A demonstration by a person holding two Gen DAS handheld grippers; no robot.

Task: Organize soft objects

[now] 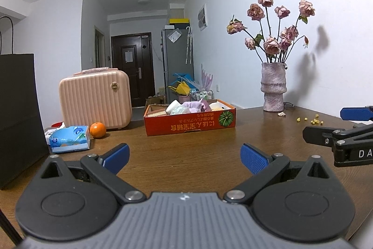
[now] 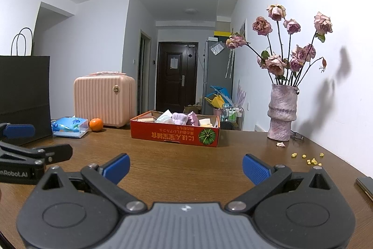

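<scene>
The soft things piled in the red box are hard to sort out: a lilac cloth, white folded pieces and a sponge-like block show, the rest hidden by the box wall. A black bag is cut off at the table's left edge. The box sits toward the table's far edge, with bare wood between it and both tools. The left gripper is spread wide and empty, directly facing the box. The right gripper is likewise wide and empty, with the box ahead and slightly left. A vase stands near the far right corner, well apart from the box.
</scene>
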